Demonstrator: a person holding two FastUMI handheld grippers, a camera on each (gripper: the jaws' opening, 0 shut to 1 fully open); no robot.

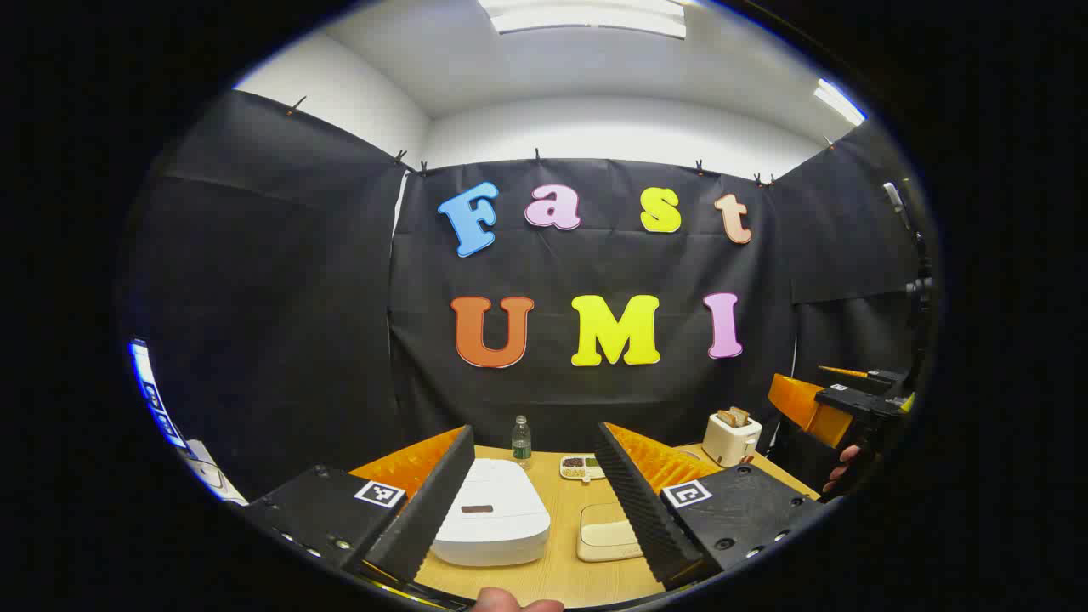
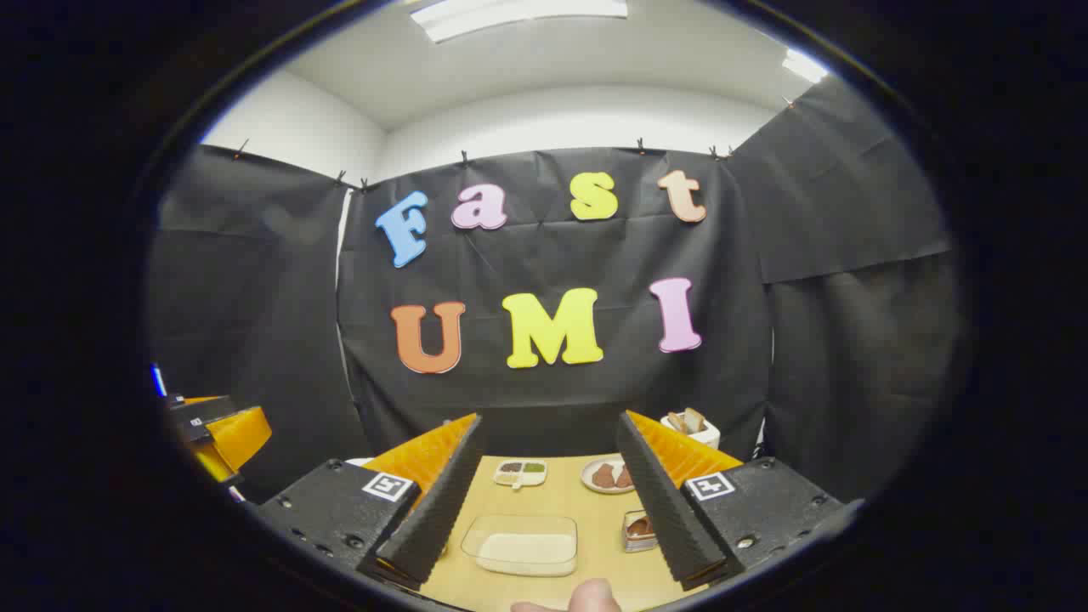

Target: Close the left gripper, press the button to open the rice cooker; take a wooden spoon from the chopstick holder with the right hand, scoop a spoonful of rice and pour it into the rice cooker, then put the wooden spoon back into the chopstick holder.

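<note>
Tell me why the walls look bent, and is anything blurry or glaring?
Left gripper view: fisheye lens bows the walls; ceiling light glares white; rice cooker looks sharp. Right gripper view: same curving, bright ceiling light; the rice container is clear, edges dim.

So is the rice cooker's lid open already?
No, in the left gripper view the white rice cooker sits on the table with its lid flat and shut.

left gripper was held level, jaws spread wide, nothing btwn them; a fingertip showed at bottom edge. right gripper likewise level w/ jaws wide apart & empty, a fingertip below. in left gripper view, right gripper sat far right, a hand under it.
</note>
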